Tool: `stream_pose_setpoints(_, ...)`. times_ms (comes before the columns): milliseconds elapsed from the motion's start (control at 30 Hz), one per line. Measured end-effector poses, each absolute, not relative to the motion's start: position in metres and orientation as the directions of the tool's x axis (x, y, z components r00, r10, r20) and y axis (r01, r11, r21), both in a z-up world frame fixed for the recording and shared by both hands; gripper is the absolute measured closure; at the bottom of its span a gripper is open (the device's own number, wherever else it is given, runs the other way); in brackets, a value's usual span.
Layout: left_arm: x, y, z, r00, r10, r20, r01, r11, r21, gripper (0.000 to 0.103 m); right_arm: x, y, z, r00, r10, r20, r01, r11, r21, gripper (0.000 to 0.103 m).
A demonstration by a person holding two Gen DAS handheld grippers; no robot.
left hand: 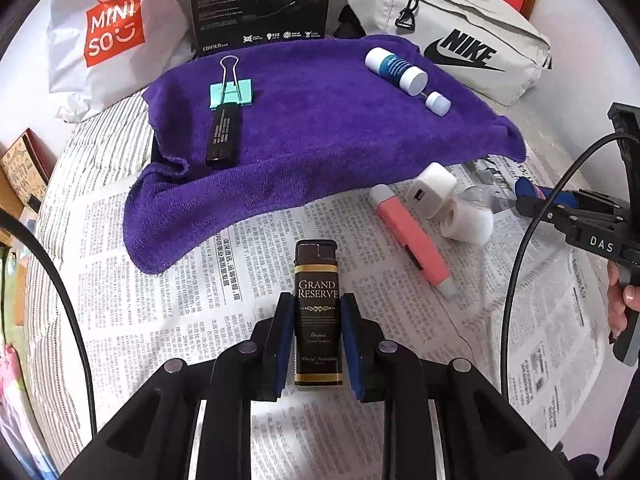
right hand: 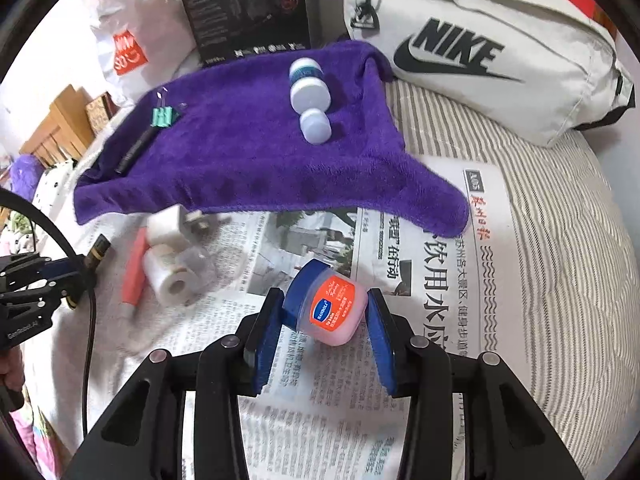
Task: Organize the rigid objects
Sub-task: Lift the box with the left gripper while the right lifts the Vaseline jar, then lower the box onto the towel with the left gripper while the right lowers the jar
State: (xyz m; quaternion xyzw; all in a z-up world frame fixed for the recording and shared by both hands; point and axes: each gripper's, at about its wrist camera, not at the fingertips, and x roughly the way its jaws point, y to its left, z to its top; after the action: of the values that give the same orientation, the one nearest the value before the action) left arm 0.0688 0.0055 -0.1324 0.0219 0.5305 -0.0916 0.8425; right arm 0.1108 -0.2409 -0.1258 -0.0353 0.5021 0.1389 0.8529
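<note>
Both my tongs pinch something. Left gripper (left hand: 316,344) clamps the brown lighter (left hand: 318,312) between its pads; right gripper (right hand: 326,320) squeezes the pink jar (right hand: 334,312).

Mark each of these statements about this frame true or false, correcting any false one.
1. The left tongs are shut on the Grand Reserve lighter. True.
2. The right tongs hold a green binder clip. False: they grip a small pink jar with a blue lid; the binder clip lies on the purple towel.
3. The white-capped bottle lies on the towel. True.
4. The pink utility knife lies on the towel. False: it lies on the newspaper.
</note>
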Motion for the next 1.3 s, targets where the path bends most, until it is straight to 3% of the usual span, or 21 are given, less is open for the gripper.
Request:
stream_pose_setpoints(800, 0.101, 0.022, -0.082, 0.503, -0.178, -0.846, 0.187, 0.978, -0.095, 0.081, 0.123, -0.209, -0.083, 0.457, 0.301, -0.837, -0.392, 0.913, 0.114, 0.061)
stream_pose_setpoints(1300, 0.159, 0.037, -0.096, 0.492, -0.179, -0.852, 0.183, 0.978, -0.100, 0.081, 0.198, -0.205, -0.092, 0.435, 0.282, -0.855, -0.360, 0.925, 0.122, 0.061)
